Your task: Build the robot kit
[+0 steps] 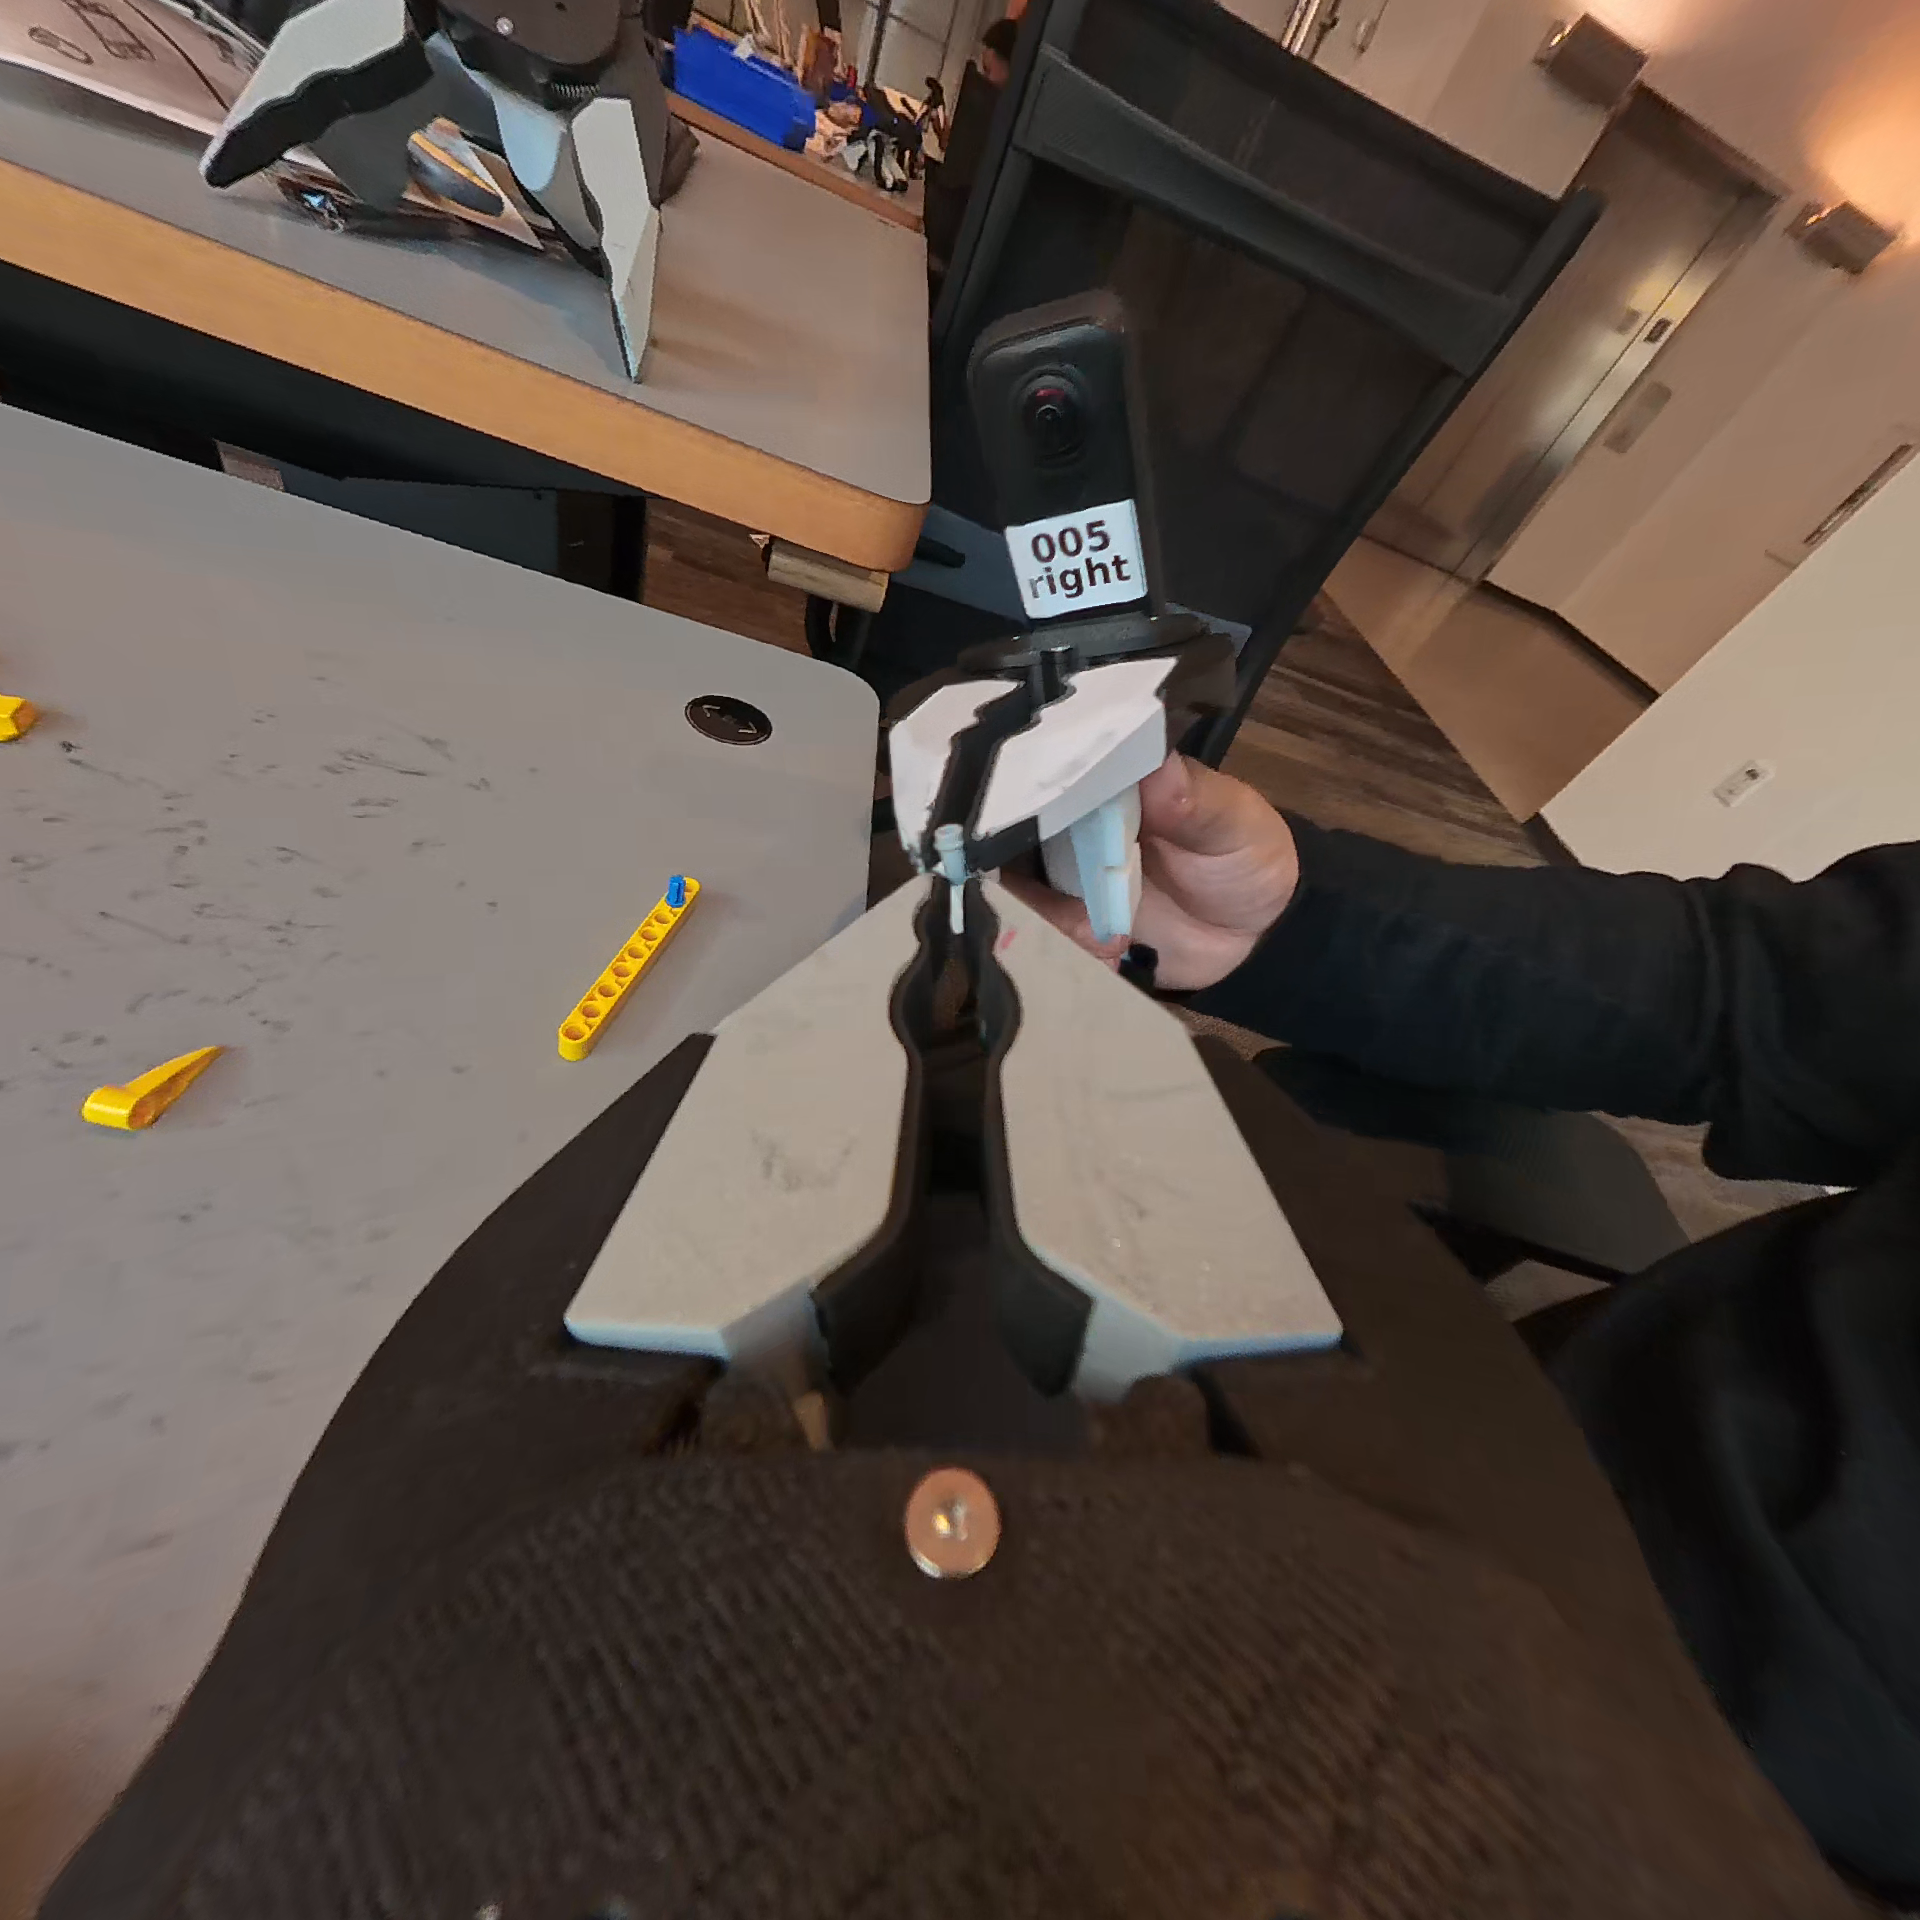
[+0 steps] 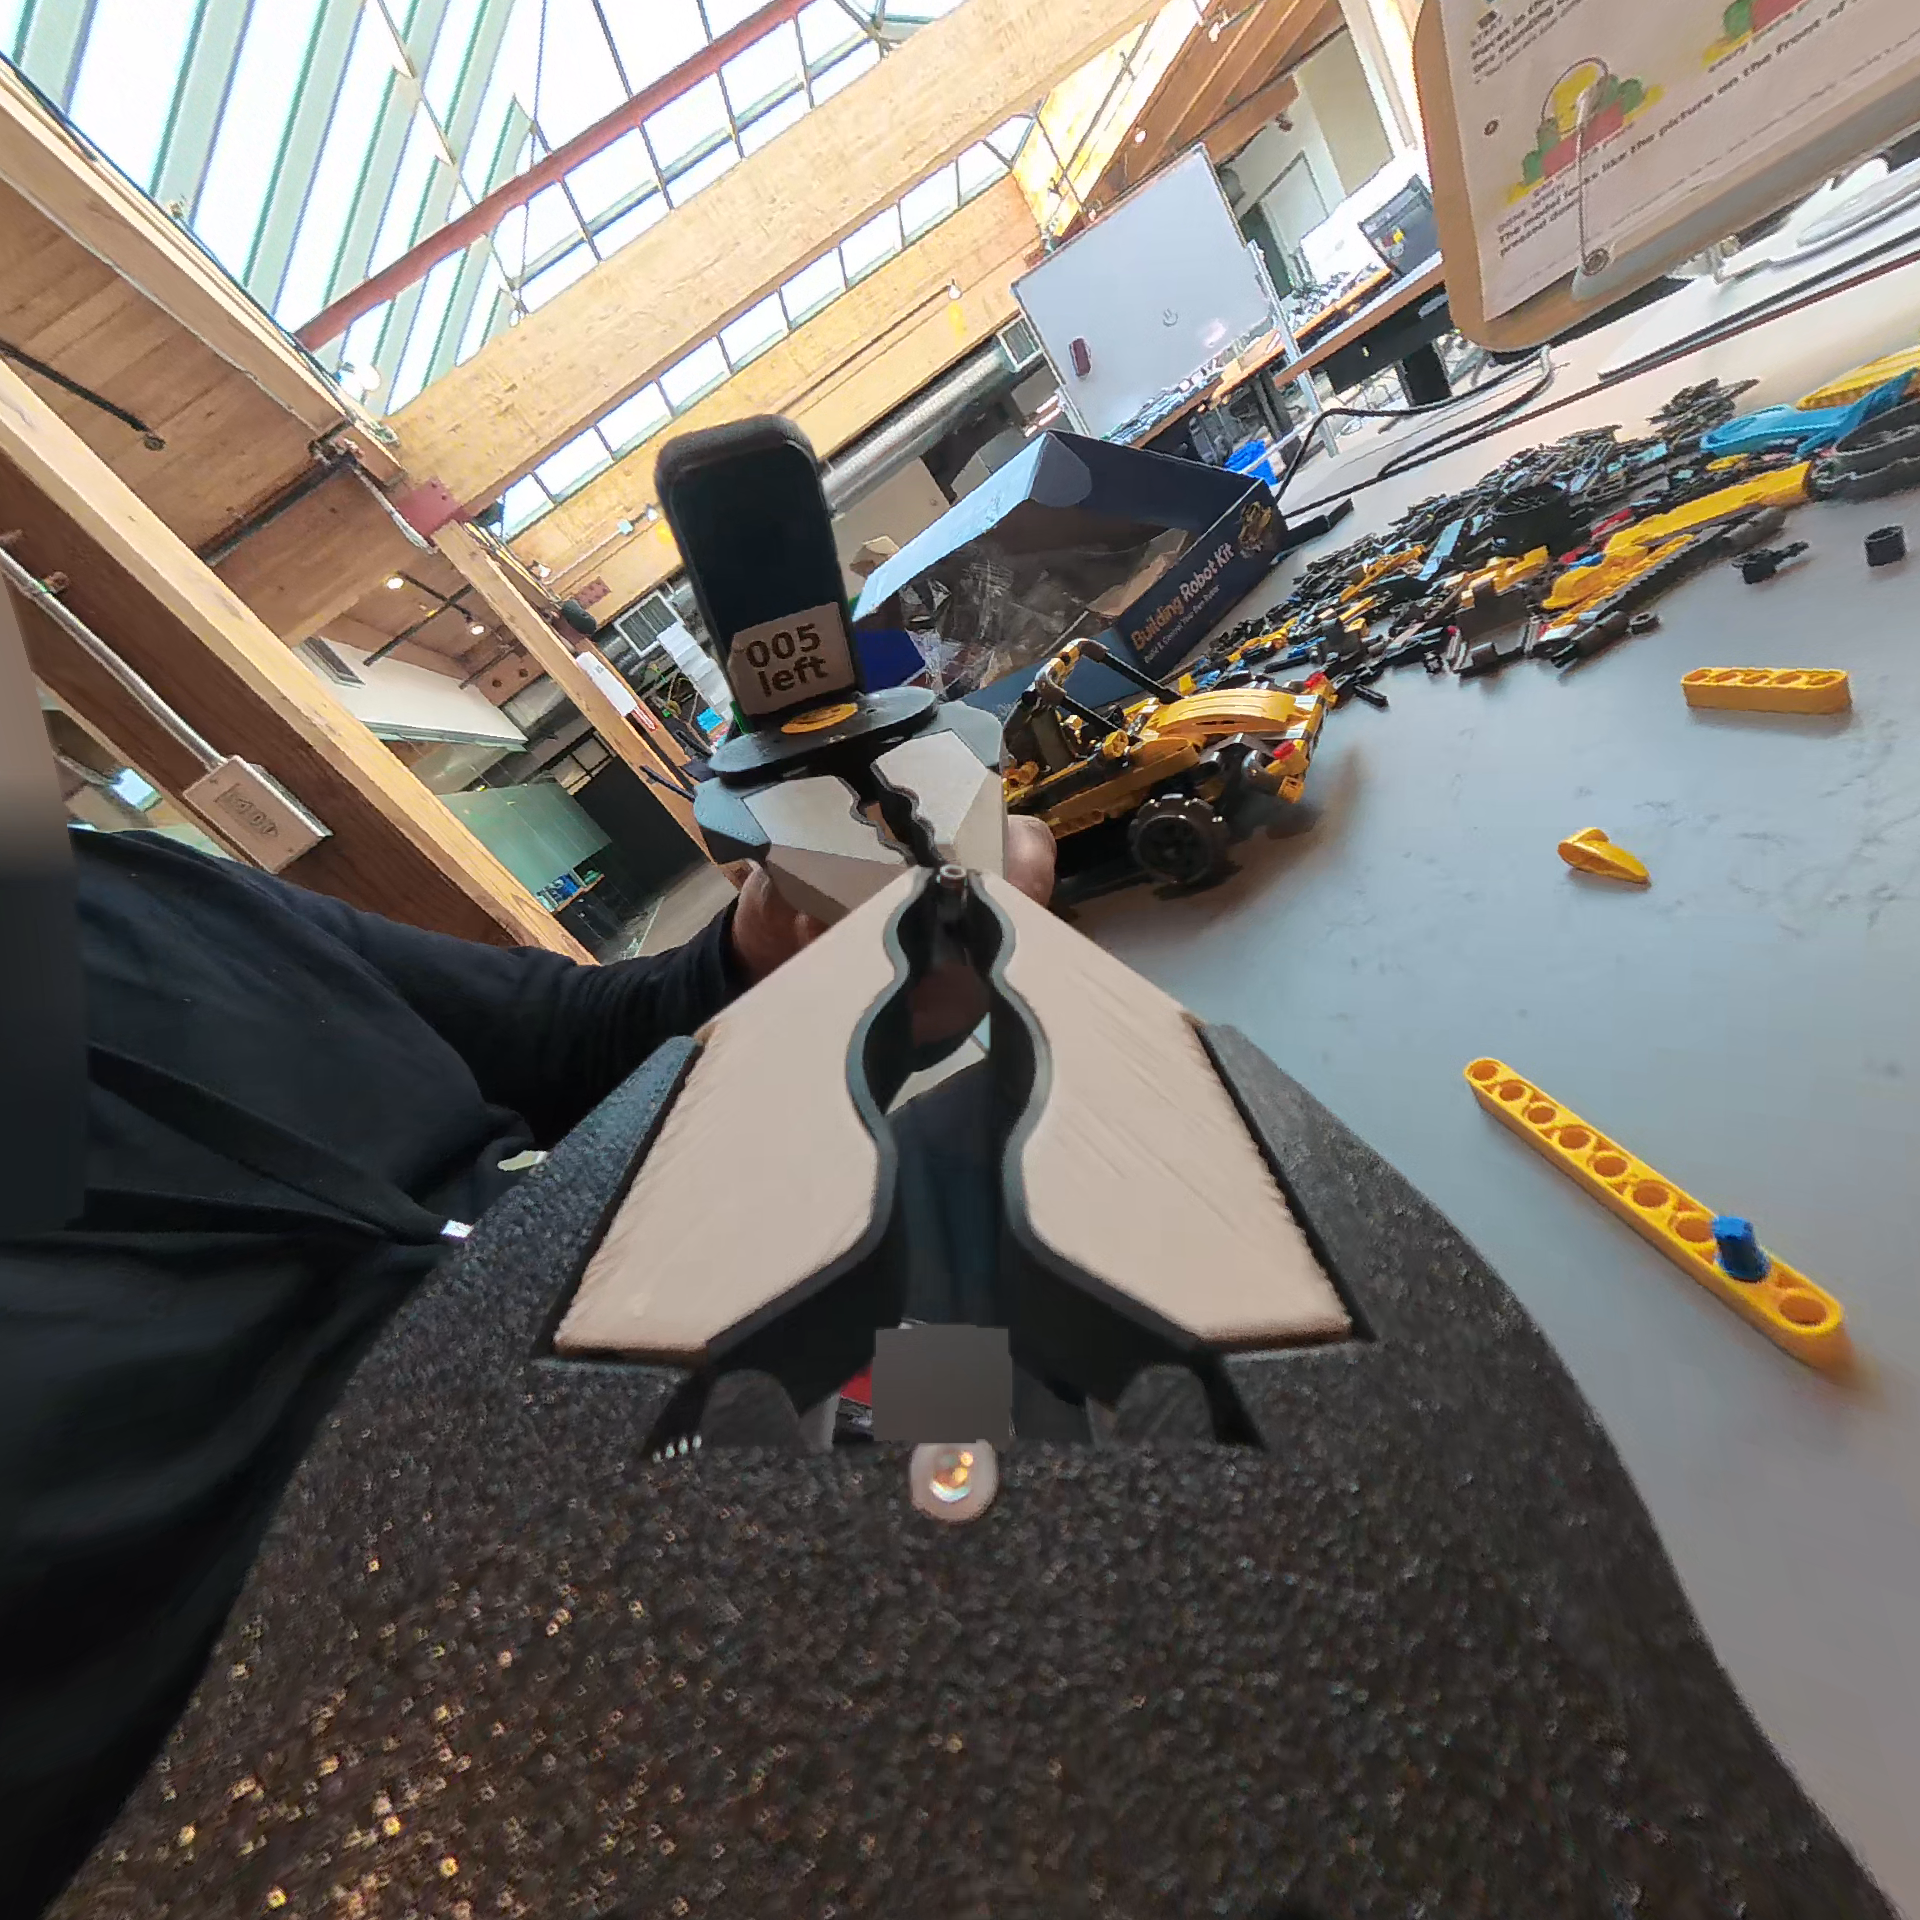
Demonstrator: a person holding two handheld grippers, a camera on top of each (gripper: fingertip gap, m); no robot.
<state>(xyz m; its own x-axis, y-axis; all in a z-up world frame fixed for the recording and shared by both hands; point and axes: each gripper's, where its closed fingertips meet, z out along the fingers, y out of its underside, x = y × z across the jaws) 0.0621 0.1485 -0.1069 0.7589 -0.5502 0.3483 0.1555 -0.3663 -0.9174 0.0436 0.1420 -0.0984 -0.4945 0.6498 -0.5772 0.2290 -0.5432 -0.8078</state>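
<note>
- The grey table [image 2: 1558,1039] lies off to the side of both my hand-held grippers; they meet in the air just past its rounded corner, above my lap.
- A half-built yellow toy vehicle [image 2: 1174,758] stands on the table beyond my grippers, with a heap of loose black and yellow parts [image 2: 1507,582] and an open dark box [image 2: 1091,540] behind it.
- My left hand-held gripper [image 1: 954,914] is pressed together, its tips nipping the lower end of a small pale pin [image 1: 950,862].
- My right hand-held gripper [image 2: 951,894] is likewise closed, pinching the same small pin [image 2: 950,879] from the other end; in the left wrist view I see my right gripper [image 1: 940,847] nose to nose with the left, the pin bridging the two.
- A long yellow beam with holes [image 2: 1652,1205] lies flat on the table, well apart from my grippers, a blue peg [image 2: 1737,1245] standing in a hole near one end.
- Small yellow wedge pieces [image 1: 151,1091] lie scattered near it.
- I judge the pin very light, stiff hard plastic, smooth and apt to slip or twist; it offers little length, so each tip has to hold right at its end, squarely across the shaft.
</note>
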